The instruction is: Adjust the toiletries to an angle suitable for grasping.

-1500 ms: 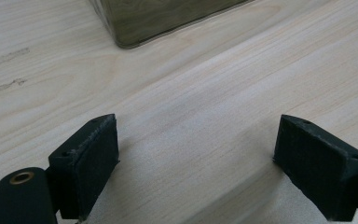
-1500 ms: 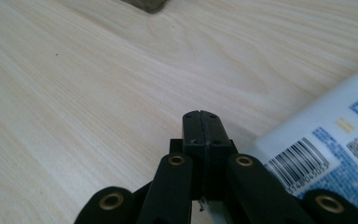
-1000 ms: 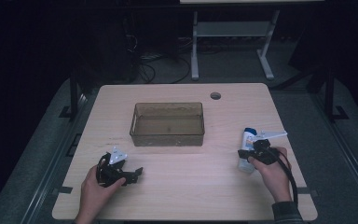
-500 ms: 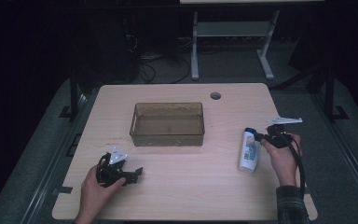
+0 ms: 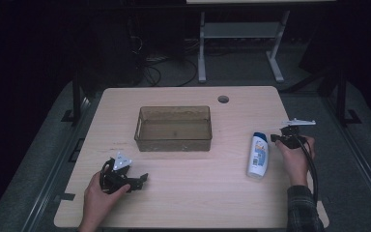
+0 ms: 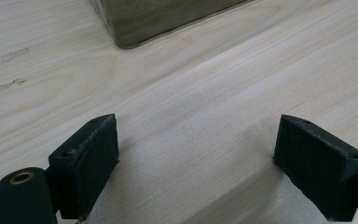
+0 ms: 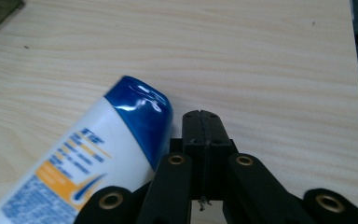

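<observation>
A white bottle (image 5: 258,155) with a blue cap lies flat on the wooden table (image 5: 193,193), right of the middle. My right gripper (image 5: 276,138) hovers just right of its cap end. In the right gripper view its jaws (image 7: 200,125) are pressed together with nothing between them, and the bottle's blue cap (image 7: 142,114) lies just to their left. My left gripper (image 5: 142,179) rests low at the front left. In the left gripper view the left gripper (image 6: 196,140) stands wide open over bare wood.
A clear brownish box (image 5: 174,128) stands mid-table with nothing in it; its corner (image 6: 163,21) shows ahead of the left jaws. A round cable hole (image 5: 223,99) sits at the far edge. The table's right edge is close to the right hand.
The right hand has moved from over the bottle to its right side and a little farther back, its jaws staying shut. The bottle lies where it did. The left hand has not moved.
</observation>
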The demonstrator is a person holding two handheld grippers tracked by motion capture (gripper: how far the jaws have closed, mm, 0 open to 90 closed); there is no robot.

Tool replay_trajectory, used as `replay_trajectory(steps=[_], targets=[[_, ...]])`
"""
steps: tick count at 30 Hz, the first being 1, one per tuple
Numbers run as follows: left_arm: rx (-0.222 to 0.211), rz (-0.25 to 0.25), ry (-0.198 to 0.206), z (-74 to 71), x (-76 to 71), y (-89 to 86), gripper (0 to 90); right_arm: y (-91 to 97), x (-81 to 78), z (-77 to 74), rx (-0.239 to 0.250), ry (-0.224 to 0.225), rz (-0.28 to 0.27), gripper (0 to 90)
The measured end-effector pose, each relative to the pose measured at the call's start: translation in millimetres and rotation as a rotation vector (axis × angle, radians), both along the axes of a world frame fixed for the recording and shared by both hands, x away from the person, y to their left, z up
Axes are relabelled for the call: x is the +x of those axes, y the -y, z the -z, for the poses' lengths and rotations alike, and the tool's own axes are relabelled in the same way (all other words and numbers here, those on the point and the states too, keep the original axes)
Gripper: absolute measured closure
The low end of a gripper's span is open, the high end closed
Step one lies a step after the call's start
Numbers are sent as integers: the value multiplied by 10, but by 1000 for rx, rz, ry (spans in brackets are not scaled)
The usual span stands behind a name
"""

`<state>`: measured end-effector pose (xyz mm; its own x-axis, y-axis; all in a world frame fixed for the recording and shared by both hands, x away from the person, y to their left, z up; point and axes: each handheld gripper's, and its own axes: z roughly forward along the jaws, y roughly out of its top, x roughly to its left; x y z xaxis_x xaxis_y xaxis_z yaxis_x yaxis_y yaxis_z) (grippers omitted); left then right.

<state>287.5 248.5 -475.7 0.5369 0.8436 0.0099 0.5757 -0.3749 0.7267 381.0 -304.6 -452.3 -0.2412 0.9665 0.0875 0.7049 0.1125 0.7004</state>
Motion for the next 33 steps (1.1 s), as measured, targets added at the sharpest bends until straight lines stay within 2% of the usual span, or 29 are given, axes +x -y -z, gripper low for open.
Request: replay_trajectory(steps=[3,8,20,26,33], targets=[[2,1,-1,-1,0,-1,125,31,9,78,8,-19,8,898],[2,2,-1,-1,0,-2,125,11,28,168,9,-40,-9,899],[2,4,-1,-1,1,-2,125,-66,30,167,15,-45,-37,899],[1,4,-1,-1,1,0,125,-124,22,133,40,-32,-66,899],[-1,4,-1,0,1,0,125,-185,15,119,64,-38,-91,899]])
